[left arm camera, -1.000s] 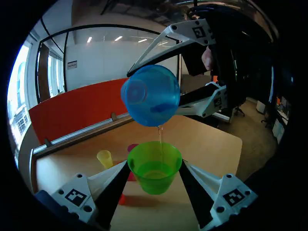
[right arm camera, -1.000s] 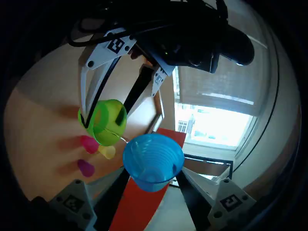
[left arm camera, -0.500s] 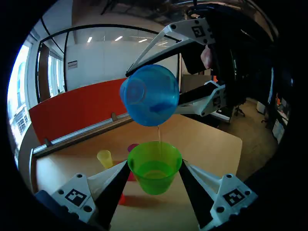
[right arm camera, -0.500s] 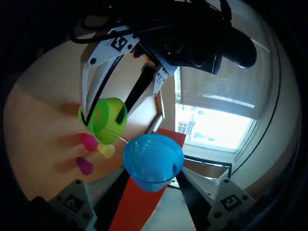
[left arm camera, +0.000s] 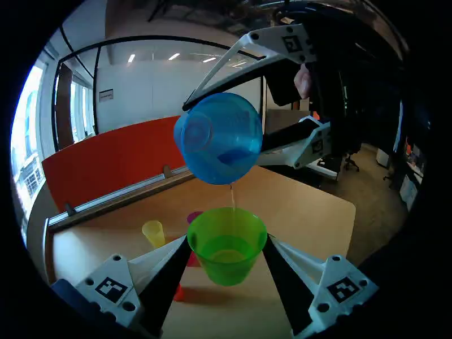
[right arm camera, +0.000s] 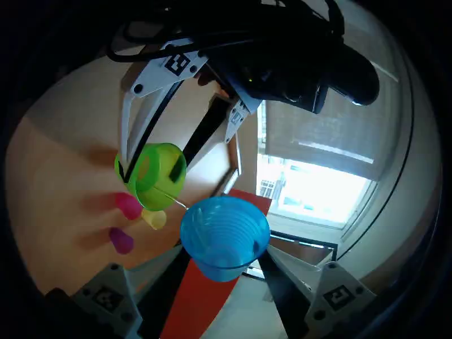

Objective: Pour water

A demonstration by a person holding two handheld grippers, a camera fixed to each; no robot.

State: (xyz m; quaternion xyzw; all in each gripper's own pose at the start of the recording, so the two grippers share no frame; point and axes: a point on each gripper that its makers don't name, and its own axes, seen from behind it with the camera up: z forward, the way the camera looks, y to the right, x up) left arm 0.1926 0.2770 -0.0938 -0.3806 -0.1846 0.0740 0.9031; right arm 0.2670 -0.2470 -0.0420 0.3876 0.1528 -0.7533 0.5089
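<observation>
Two cups are held: green cup (left arm camera: 227, 251) is pinched upright by left gripper (left arm camera: 226, 240), near; blue cup (left arm camera: 218, 138), pinched by right gripper (right arm camera: 225, 252), is tipped directly above, a thin stream (left arm camera: 232, 198) falling in.

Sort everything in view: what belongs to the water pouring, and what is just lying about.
In the job: blue cup, tilted in the right tongs; thin water stream; green cup in the left tongs.
Lying about: small yellow cup; pink cup; magenta cup, all on the table.
</observation>
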